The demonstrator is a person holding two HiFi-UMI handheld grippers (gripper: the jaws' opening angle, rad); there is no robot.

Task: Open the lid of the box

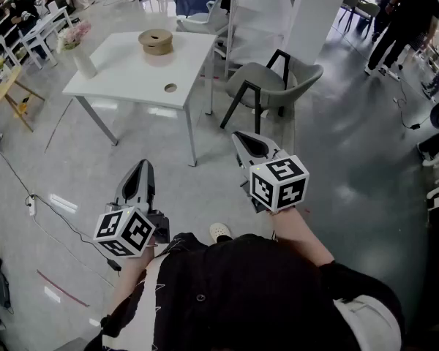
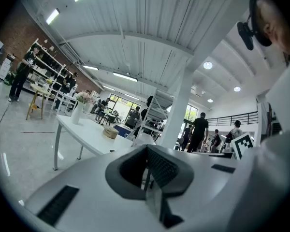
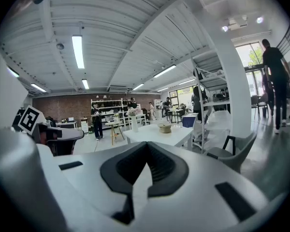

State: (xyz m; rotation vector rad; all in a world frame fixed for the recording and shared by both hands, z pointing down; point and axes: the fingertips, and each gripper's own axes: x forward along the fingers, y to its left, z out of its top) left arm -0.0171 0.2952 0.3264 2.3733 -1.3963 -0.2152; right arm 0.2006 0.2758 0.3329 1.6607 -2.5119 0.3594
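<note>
Left gripper [image 1: 142, 165]: jaws pressed together, nothing between them, tips meet in a point in the left gripper view. Right gripper [image 1: 239, 137]: jaws also fully together, empty, same closed wedge in the right gripper view. Both are held out in front of the person's body, well apart from each other, left roughly level, right tipped slightly down, and both point toward the table. Each carries its marker cube, the left cube [image 1: 124, 232] and the right cube [image 1: 279, 183], close to the holding hand. Below them are a grey glossy floor [image 1: 336, 167] and one light shoe [image 1: 219, 231] between the arms. The box [image 1: 155, 41], round and tan with its lid on, sits on the far half of the white table [image 1: 124, 75], well away from both grippers and touched by neither. A small round disc [image 1: 170, 88] lies near the table's near edge, and a white vase with pink flowers [image 1: 80, 53] stands at the table's left end. A grey chair [image 1: 271, 85] stands just right of the table. People [image 1: 402, 13] stand far off at upper right.
</note>
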